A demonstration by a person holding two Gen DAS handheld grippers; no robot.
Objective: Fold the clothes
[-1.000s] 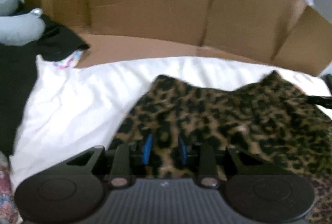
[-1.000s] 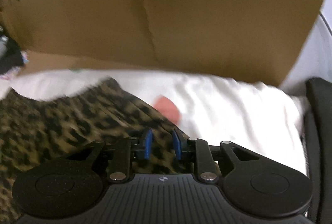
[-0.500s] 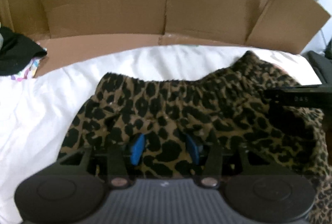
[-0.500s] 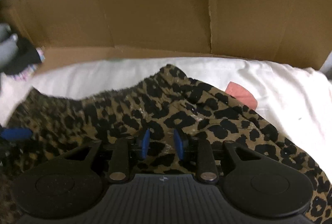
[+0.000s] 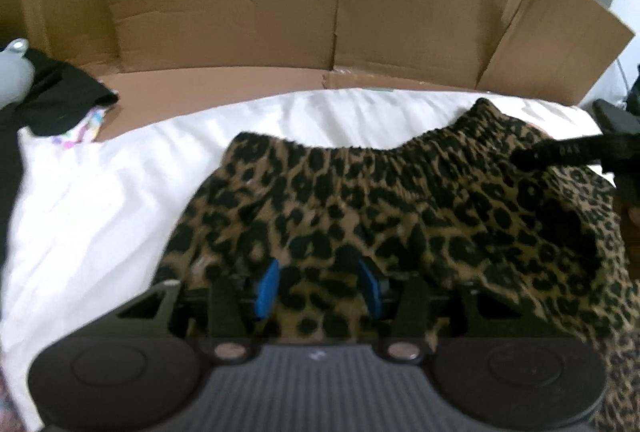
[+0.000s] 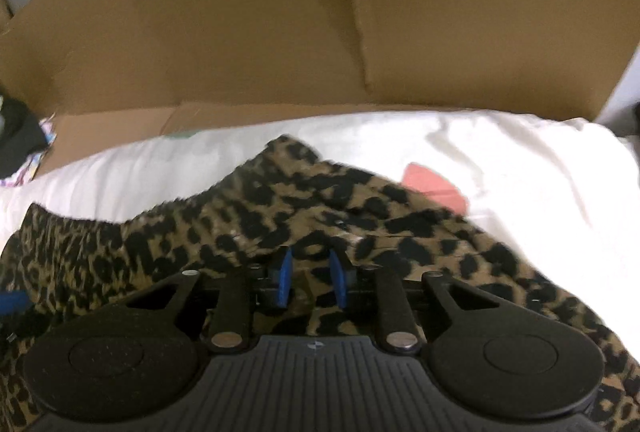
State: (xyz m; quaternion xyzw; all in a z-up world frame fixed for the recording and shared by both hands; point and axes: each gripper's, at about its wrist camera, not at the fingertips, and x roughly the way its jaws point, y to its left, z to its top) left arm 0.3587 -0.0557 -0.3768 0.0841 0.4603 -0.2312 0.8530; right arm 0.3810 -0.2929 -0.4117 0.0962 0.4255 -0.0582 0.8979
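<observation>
Soft leopard-print cloth garment (image 5: pixel 400 199), matt white sheet (image 5: pixel 120 199), rough cardboard (image 5: pixel 240 11).

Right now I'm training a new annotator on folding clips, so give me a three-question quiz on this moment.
1. True or false: the leopard-print garment lies on a white sheet.
2. What stands behind the sheet? A) cardboard panels B) a mirror C) a curtain
3. Fill in: the left gripper has its fingers spread ____ over the cloth.

Key: 1 true; 2 A; 3 open.
</observation>
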